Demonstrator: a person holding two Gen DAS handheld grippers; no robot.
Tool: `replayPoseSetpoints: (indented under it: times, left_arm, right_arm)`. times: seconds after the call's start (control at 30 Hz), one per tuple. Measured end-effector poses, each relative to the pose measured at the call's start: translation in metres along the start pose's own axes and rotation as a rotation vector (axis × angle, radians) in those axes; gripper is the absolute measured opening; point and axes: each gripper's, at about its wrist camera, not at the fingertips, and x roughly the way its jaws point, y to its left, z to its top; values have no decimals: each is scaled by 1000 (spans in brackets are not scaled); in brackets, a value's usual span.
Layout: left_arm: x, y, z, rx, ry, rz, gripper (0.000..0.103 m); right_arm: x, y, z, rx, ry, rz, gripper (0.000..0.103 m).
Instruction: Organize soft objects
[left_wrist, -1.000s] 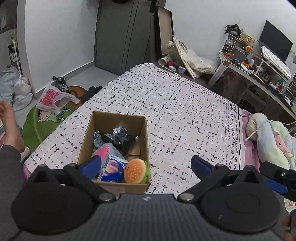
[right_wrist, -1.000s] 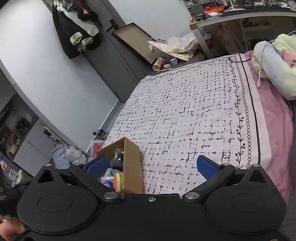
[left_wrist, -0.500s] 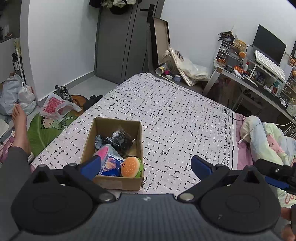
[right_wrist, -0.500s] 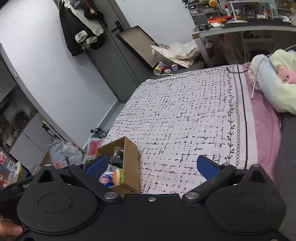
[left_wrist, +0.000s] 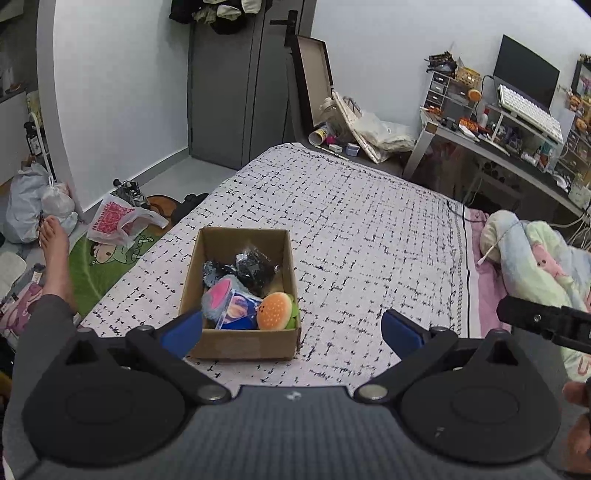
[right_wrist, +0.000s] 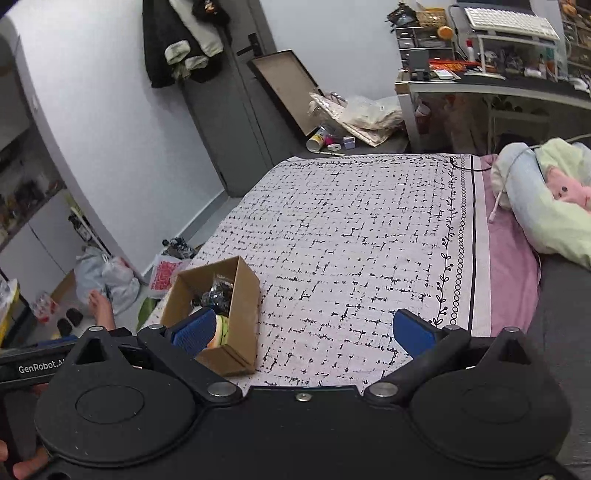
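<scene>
I see the cardboard box (left_wrist: 242, 295) sitting on the bed (left_wrist: 369, 229), near the bed's left edge and close in front of my left gripper (left_wrist: 291, 328). Inside it lie a plush hamburger (left_wrist: 275, 311) at the near right corner, a blue packet (left_wrist: 236, 314) just beside it, a pink and grey soft thing (left_wrist: 218, 295) touching that packet, and dark crinkled bags (left_wrist: 251, 267) toward the far end. From the right wrist view the same box (right_wrist: 243, 306) shows at the lower left, with the hamburger partly hidden behind a blue pad

My left gripper has its fingers (left_wrist: 183, 330) spread wide and released, holding nothing; the left pad overlaps the box's near left corner in the view, though I cannot tell if it touches. My right gripper (right_wrist: 303, 332) is likewise spread wide, fingers (right_wrist: 412, 336) empty above the patterned bedspread (right_wrist: 351, 240)

To the right of the bedspread a pink sheet (right_wrist: 513, 280) runs along the bed, and a pastel bundled blanket (left_wrist: 535, 258) lies on it with a white cable across it. Beyond the bed's far end stands a cluttered desk (left_wrist: 498, 147) with a monitor (left_wrist: 524, 77) and a white keyboard (left_wrist: 528, 110). A bare foot (left_wrist: 53, 247) rests on the floor at the left, beside a green rug (left_wrist: 99, 266) and a pink-printed plastic bag (left_wrist: 118, 221)
</scene>
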Motion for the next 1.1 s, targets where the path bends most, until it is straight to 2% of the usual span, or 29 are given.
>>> replayPoseSetpoints:
  times: [0.2,0.37,1.1]
  left_arm:
    - [2,5,-7,18,14,26,102]
    - [1,9,-10,23,18,38,102]
    - [7,5,-13,35,38,46,102]
  right_arm:
    - [2,16,-7,-68,8,9,103]
    - [5,17,-8,-59,26,-20,103]
    - [10,6,-12,-20,53,-17,103]
